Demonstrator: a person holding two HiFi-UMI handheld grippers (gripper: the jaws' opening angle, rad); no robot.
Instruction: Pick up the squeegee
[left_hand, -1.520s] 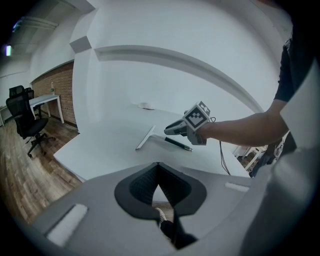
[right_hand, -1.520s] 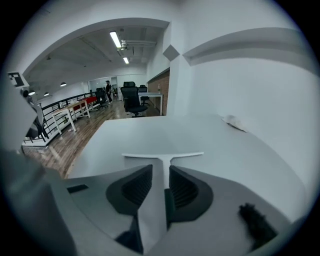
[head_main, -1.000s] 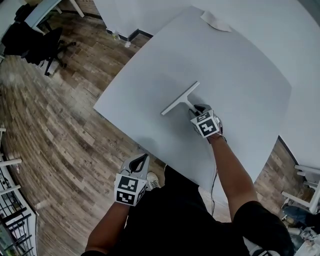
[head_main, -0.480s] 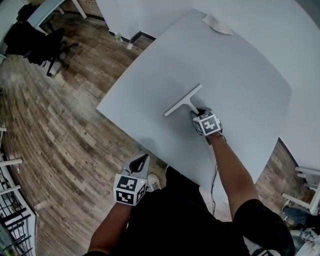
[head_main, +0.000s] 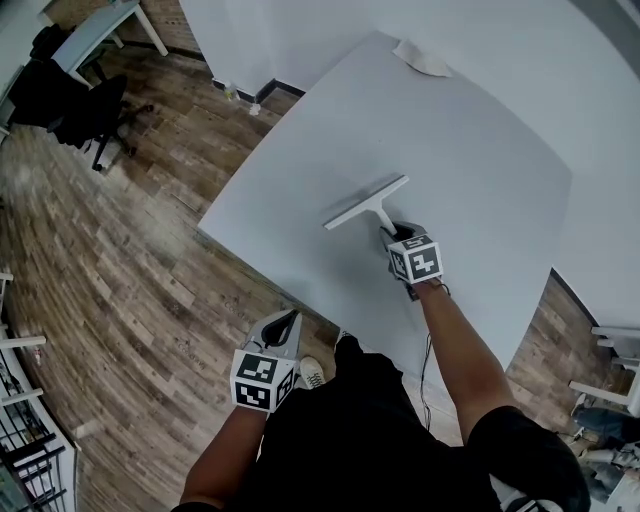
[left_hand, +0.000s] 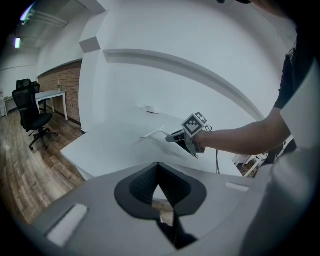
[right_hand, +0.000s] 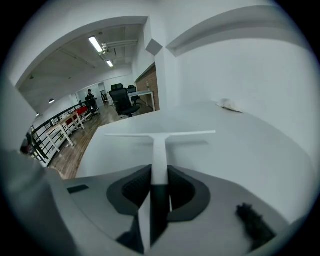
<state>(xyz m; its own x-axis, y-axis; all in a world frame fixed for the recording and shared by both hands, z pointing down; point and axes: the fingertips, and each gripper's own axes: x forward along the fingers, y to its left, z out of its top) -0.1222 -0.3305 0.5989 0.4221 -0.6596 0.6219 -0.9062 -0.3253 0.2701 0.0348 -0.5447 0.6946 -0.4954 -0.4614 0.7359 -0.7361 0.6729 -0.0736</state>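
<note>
The white squeegee (head_main: 365, 203) has a long thin blade and a handle that turns dark at its end. In the head view it is at the middle of the grey-white table (head_main: 480, 150). My right gripper (head_main: 393, 233) is shut on that handle. In the right gripper view the squeegee (right_hand: 160, 136) runs straight out from between the jaws of the right gripper (right_hand: 159, 182), its blade crosswise, with a shadow on the table below it. My left gripper (head_main: 287, 320) hangs off the table's near edge over the floor. The left gripper (left_hand: 159, 167) is shut on nothing.
A crumpled white cloth (head_main: 420, 58) lies at the table's far corner. A black office chair (head_main: 75, 100) and a small desk (head_main: 105, 22) stand on the wooden floor to the left. A white wall borders the table's far side.
The right gripper has stayed closed on the squeegee handle. The blade looks slightly raised, with a wider shadow under it. The left gripper has kept its place.
</note>
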